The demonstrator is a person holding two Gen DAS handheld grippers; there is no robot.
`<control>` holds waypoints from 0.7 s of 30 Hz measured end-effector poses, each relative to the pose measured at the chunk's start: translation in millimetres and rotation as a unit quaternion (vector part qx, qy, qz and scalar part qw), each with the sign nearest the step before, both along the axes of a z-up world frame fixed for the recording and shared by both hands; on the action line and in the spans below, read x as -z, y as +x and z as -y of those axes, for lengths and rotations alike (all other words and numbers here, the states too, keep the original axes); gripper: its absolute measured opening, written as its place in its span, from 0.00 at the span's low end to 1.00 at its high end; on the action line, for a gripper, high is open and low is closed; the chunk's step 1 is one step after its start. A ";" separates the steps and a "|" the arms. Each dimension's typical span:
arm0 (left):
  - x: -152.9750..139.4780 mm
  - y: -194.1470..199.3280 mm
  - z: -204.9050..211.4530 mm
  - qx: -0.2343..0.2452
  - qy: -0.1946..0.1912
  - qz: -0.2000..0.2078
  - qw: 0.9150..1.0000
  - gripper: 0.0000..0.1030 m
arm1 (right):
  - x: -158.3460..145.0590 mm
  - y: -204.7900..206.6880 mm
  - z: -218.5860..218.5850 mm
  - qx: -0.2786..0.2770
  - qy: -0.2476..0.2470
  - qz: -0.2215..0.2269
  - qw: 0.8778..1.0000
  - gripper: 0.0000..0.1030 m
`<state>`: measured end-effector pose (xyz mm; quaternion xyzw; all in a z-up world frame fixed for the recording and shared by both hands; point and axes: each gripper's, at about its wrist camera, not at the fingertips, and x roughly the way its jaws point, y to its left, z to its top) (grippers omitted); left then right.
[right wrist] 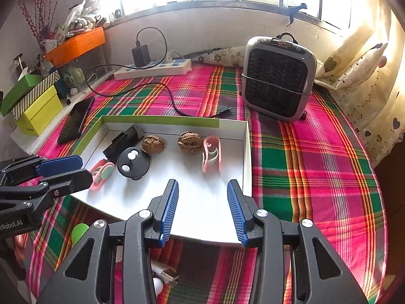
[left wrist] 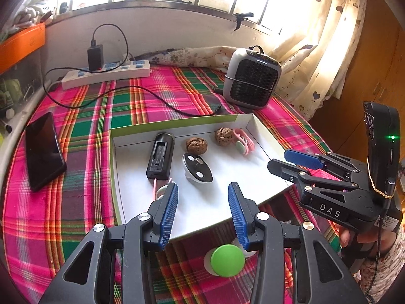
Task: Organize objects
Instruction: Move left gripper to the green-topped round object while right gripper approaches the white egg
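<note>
A shallow white box with a green rim lies on the plaid table. It holds a black cylinder device, a black oval disc, two walnuts and two pink clips. A green round cap lies on the cloth before the box. My left gripper is open and empty over the box's near edge. My right gripper is open and empty at the box's right side.
A black phone lies left of the box. A power strip with charger and cable sit at the back. A grey heater stands back right. Boxes and an orange tray are far left. Curtain hangs on the right.
</note>
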<state>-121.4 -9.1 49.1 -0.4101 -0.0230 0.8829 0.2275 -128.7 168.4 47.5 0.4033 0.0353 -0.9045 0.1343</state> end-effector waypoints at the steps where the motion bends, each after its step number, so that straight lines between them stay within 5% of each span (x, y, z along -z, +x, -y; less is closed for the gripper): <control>1: -0.3 3.7 1.8 -0.001 0.001 0.000 1.000 0.38 | 0.1 3.2 0.1 -0.001 -0.003 0.000 1.000 0.40; 21: 18.2 55.3 17.9 0.025 0.011 0.018 0.999 0.40 | 7.0 55.7 -14.1 0.001 -0.032 0.003 0.999 0.43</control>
